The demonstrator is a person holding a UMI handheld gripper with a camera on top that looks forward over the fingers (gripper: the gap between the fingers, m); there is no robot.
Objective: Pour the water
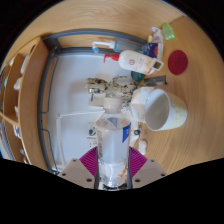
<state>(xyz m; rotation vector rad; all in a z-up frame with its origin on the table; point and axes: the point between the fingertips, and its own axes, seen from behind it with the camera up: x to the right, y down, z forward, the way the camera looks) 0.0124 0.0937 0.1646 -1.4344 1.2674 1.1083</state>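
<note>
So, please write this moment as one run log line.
gripper: shut on water bottle | bottle: upright, over sink | white bowl: beside faucet | pour: not begun

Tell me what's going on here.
A hand-held gripper has its jaws closed on a clear plastic water bottle, held upright over a stainless steel sink. Just beyond the bottle sits the chrome tap, and beside it on the wooden counter stands a cream round plastic tub. A white dish-soap bottle and a flat red round lid lie farther back. No water can be seen pouring.
</note>
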